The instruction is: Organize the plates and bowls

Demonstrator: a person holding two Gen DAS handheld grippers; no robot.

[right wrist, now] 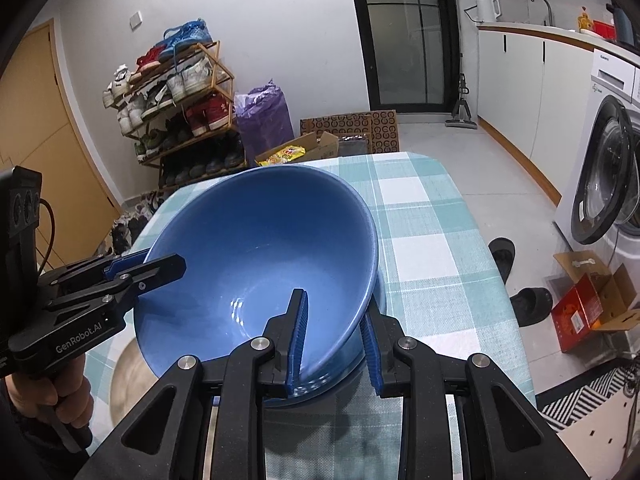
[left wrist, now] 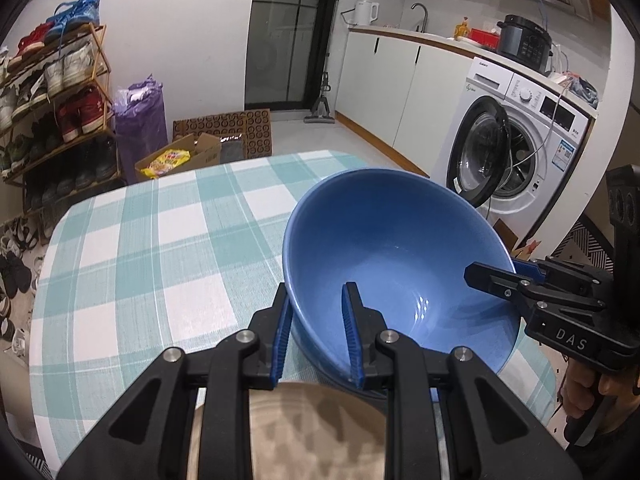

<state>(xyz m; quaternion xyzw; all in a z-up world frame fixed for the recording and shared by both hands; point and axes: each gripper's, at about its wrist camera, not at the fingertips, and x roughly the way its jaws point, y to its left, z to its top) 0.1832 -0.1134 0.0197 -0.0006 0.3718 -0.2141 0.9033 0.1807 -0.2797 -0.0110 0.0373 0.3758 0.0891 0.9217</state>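
A large blue bowl [left wrist: 392, 248] [right wrist: 256, 248] hangs tilted above the checked table, held by two sides of its rim. My left gripper [left wrist: 317, 316] is shut on the bowl's near-left wall, one finger inside and one outside. My right gripper [right wrist: 335, 328] is shut on the opposite wall in the same way. The right gripper [left wrist: 498, 278] also shows clamped on the rim in the left wrist view, and the left gripper [right wrist: 150, 268] shows likewise in the right wrist view. A beige plate [left wrist: 312, 424] [right wrist: 128, 368] lies on the table below the bowl, partly hidden by the fingers.
The table [left wrist: 160, 240] [right wrist: 424, 240] carries a teal and white checked cloth. A washing machine [left wrist: 512, 152] with its door open stands to the right. A shoe rack [right wrist: 180, 112], cardboard boxes [right wrist: 588, 304] and slippers [right wrist: 502, 256] are on the floor around the table.
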